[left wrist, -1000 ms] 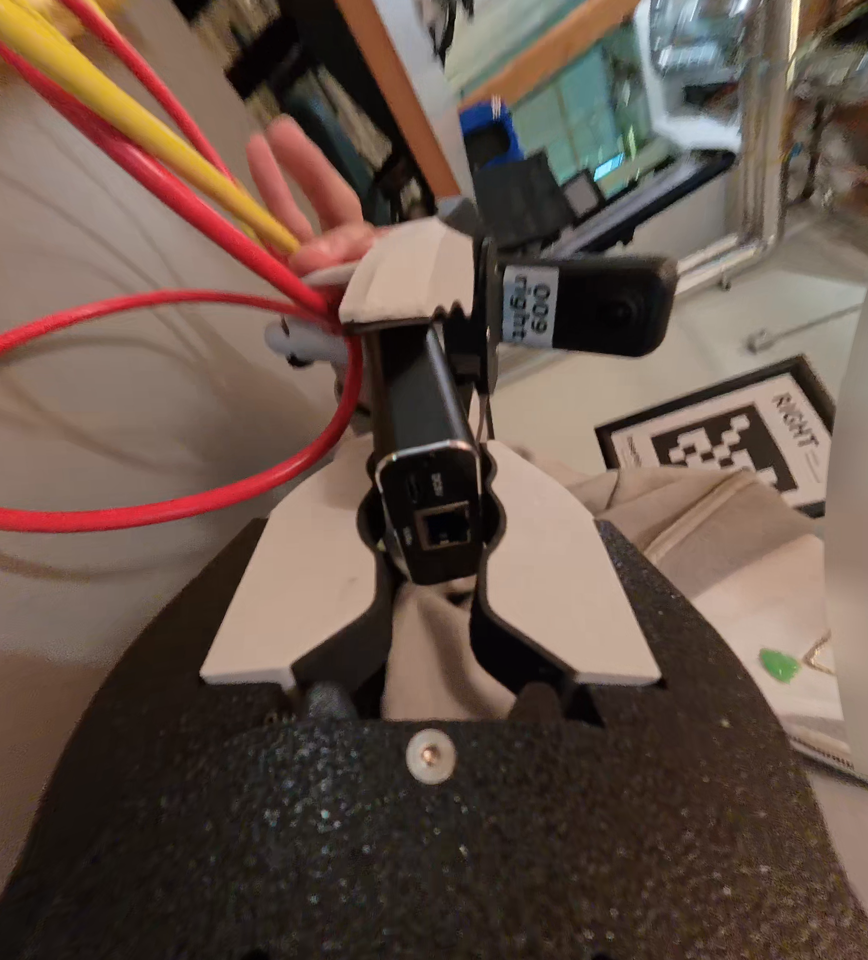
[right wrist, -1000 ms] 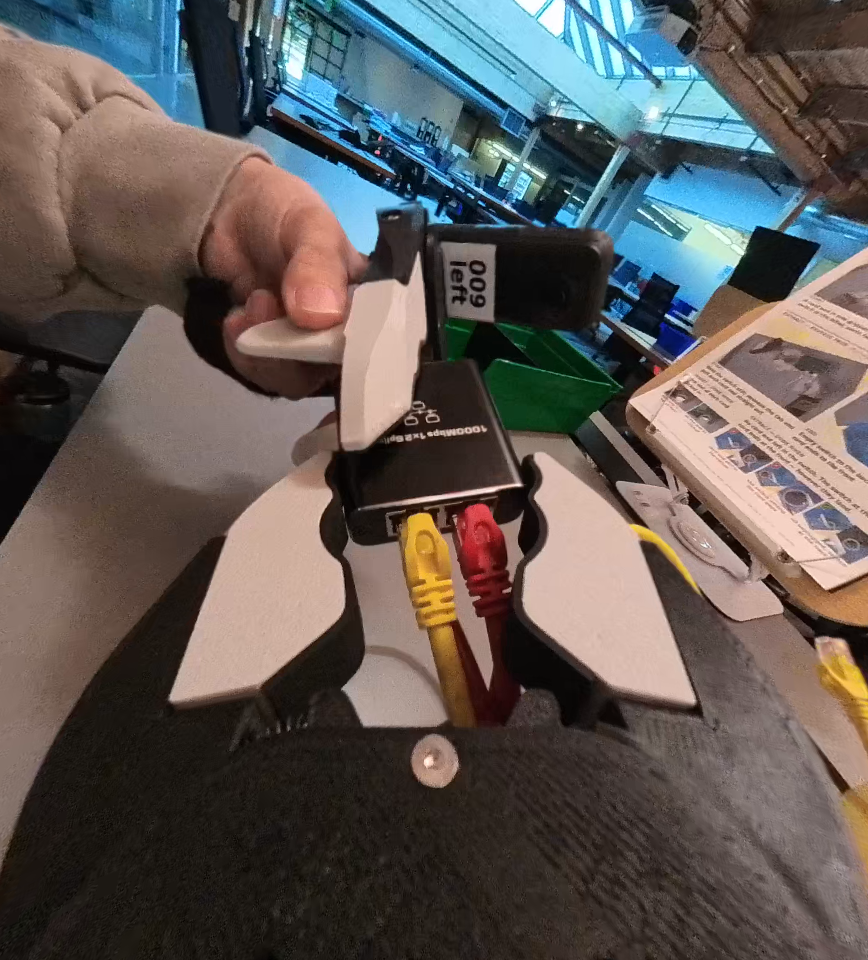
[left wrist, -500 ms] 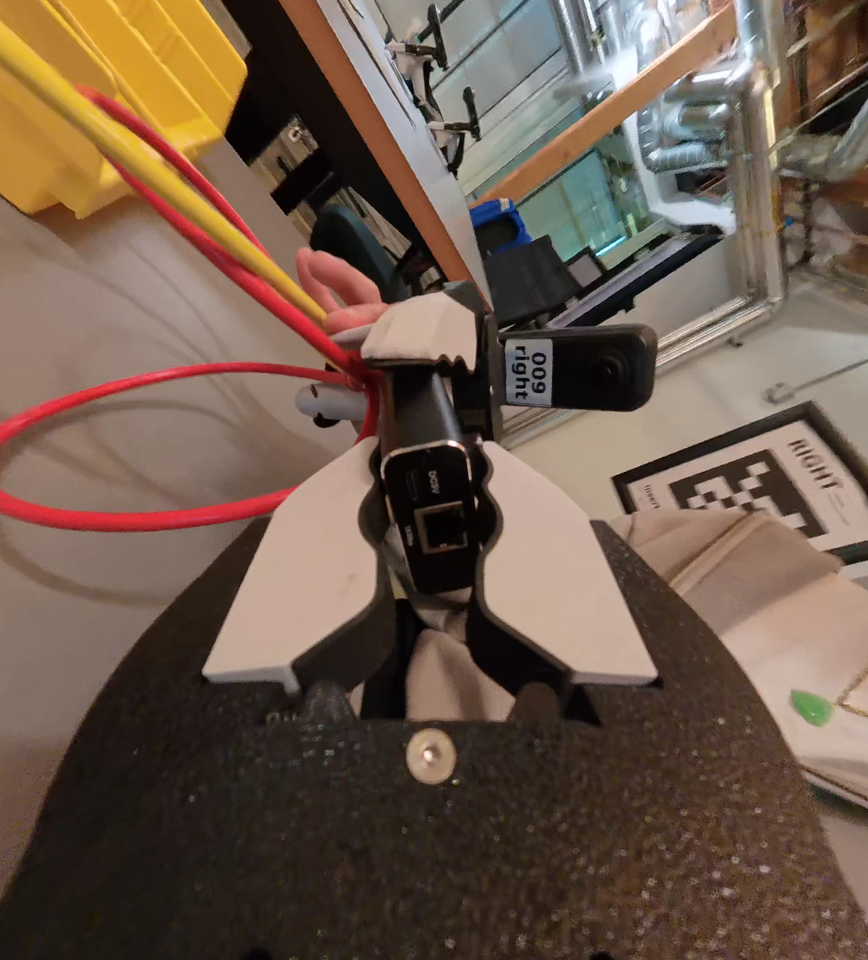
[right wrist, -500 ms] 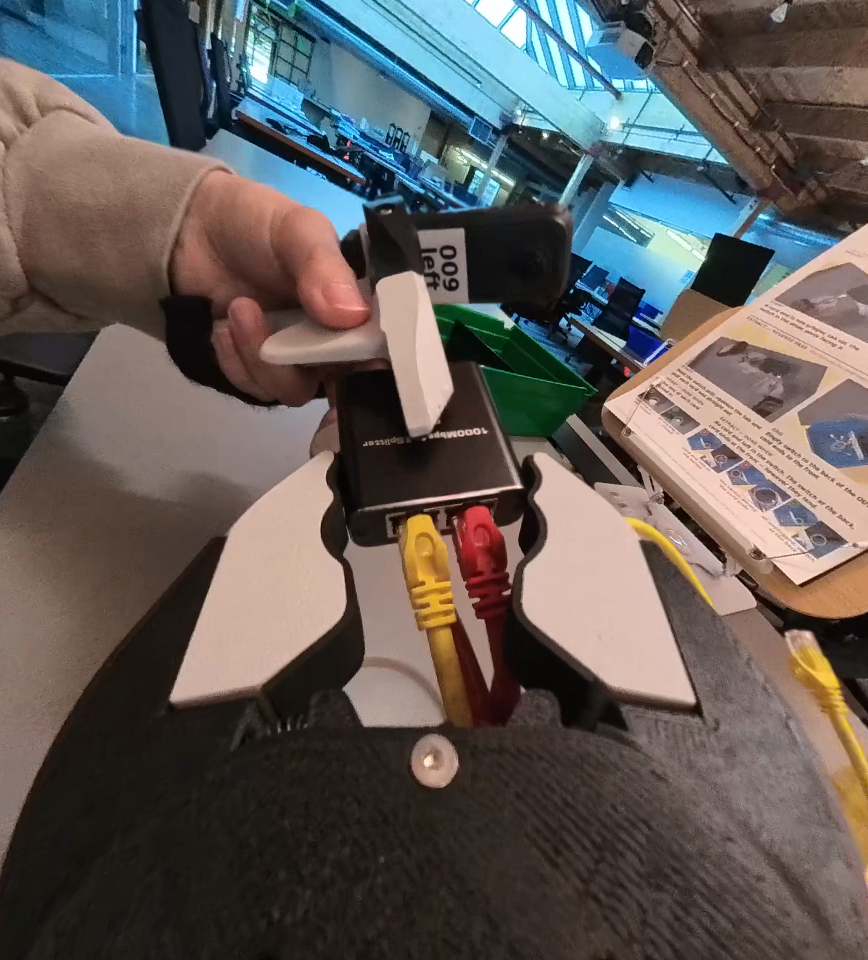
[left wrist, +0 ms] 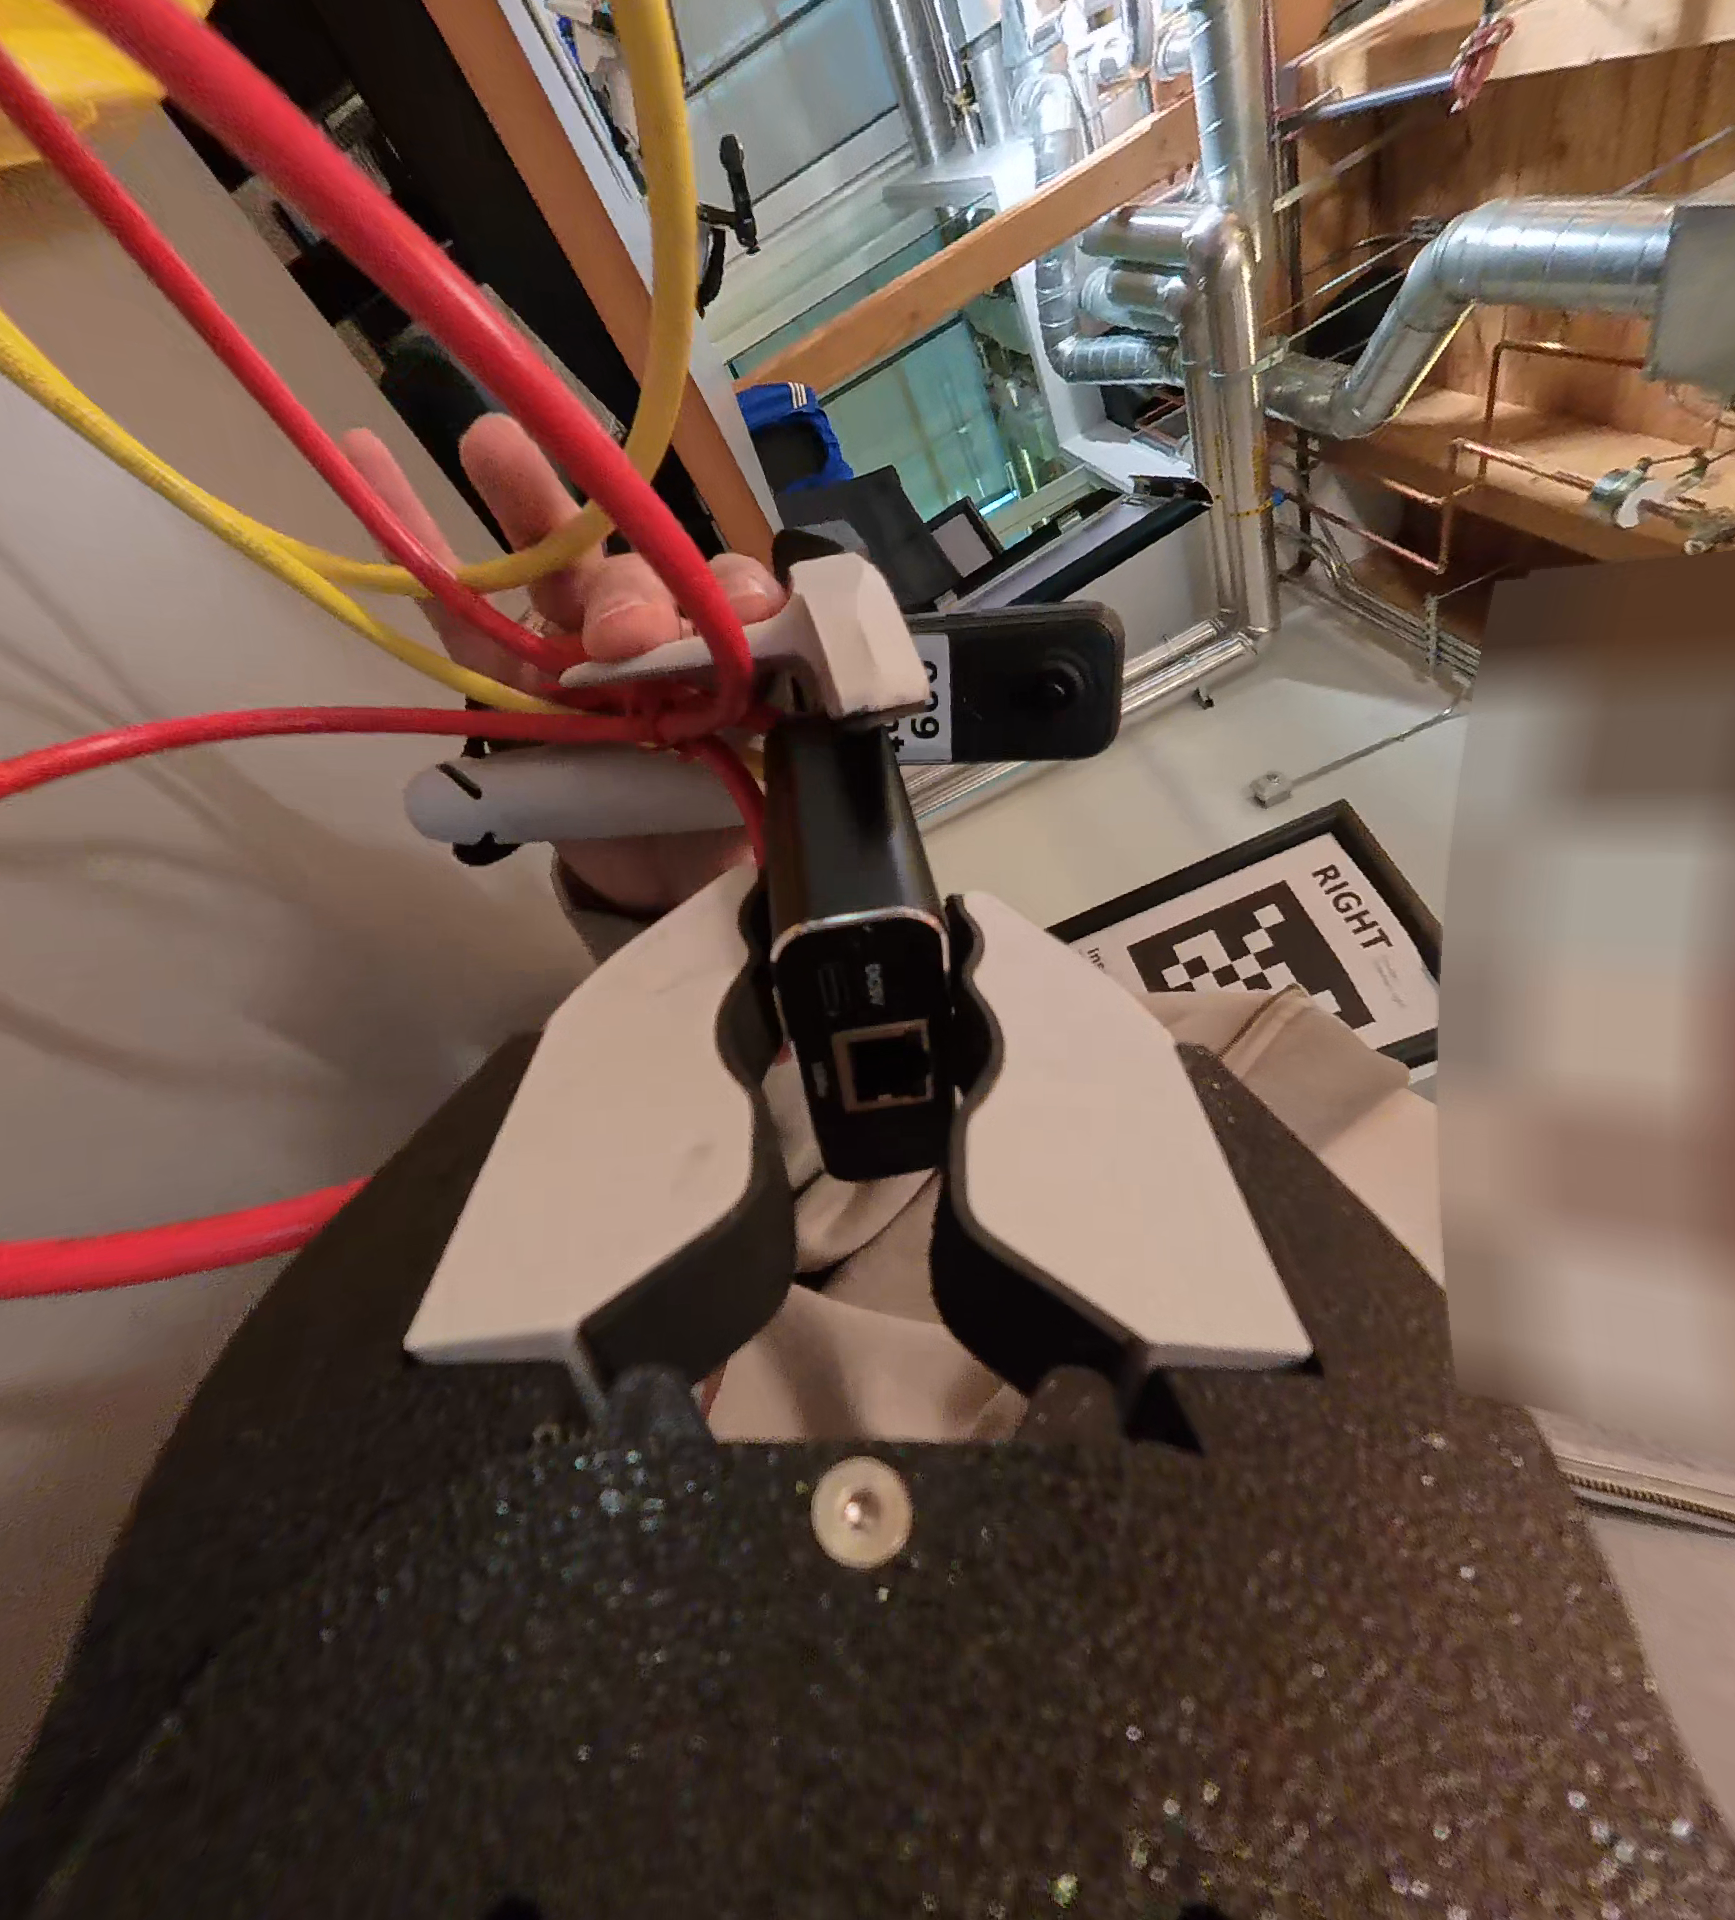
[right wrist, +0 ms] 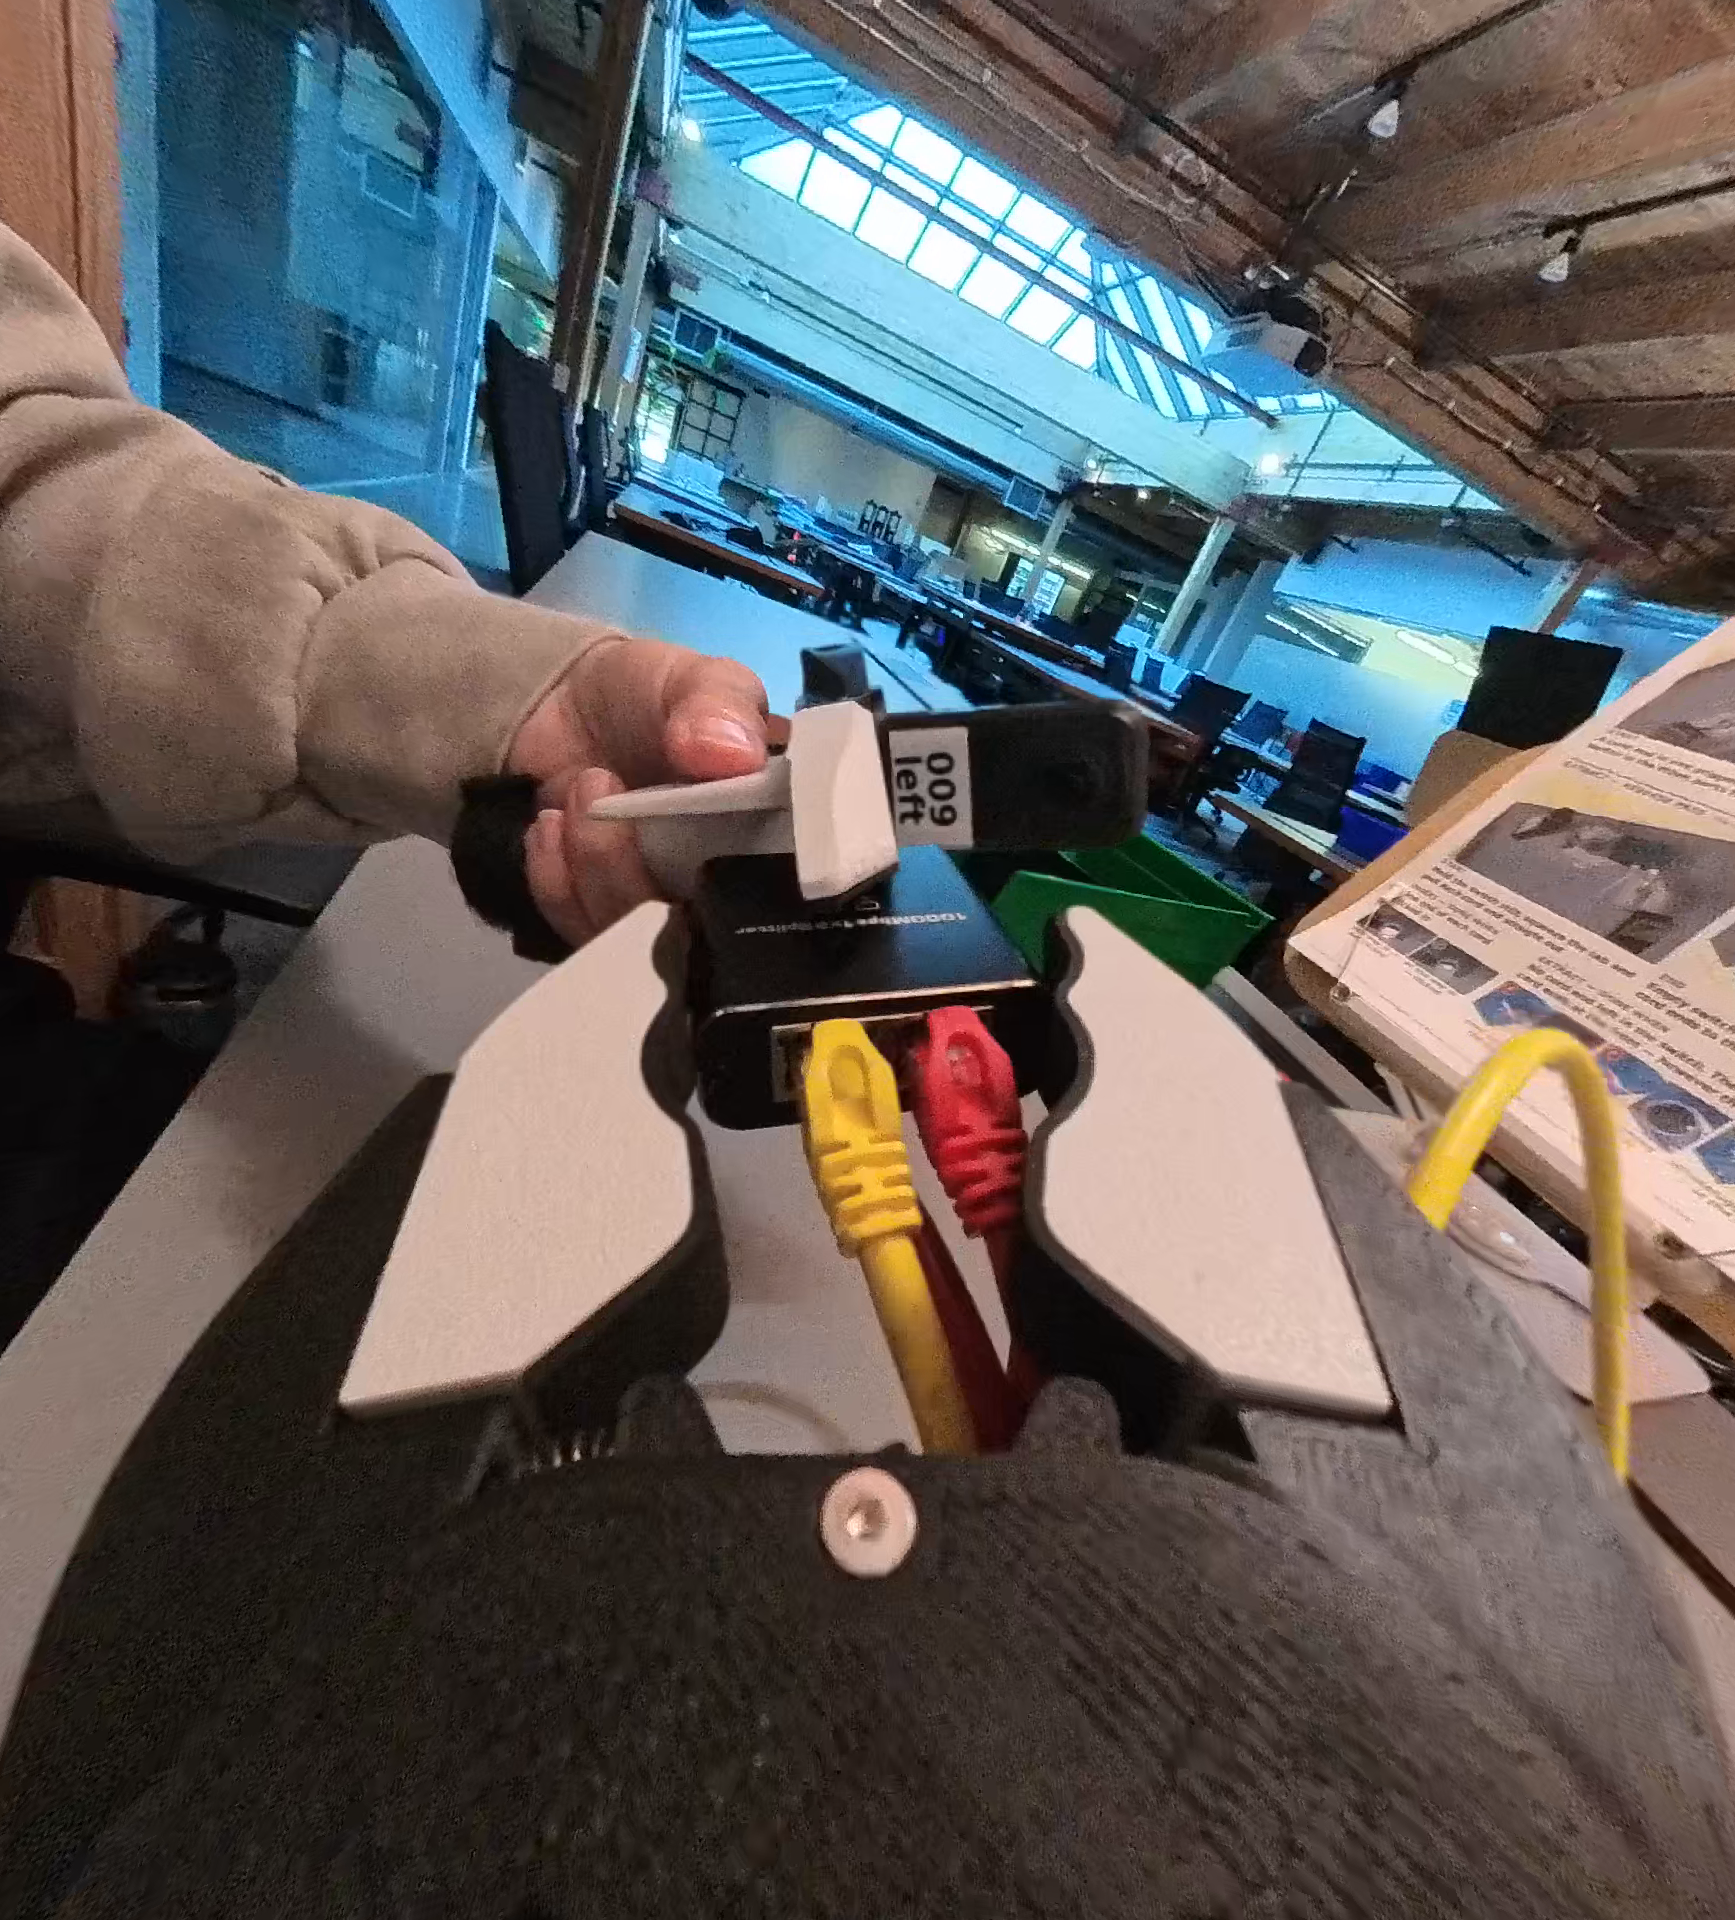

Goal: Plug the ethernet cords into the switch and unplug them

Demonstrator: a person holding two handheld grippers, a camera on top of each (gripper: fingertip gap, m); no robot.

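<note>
Switch [left wrist: 858, 997] pinched at its single-port end by left gripper [left wrist: 861, 1039], right gripper [right wrist: 868, 1049] clamping opposite end beside yellow plug [right wrist: 858, 1132] and red plug [right wrist: 967, 1117]; best steady switch, then regrip one plug, pull straight.

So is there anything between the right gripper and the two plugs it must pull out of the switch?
Nothing visible: the yellow plug and red plug sit in the switch, between the right gripper's fingers.
</note>
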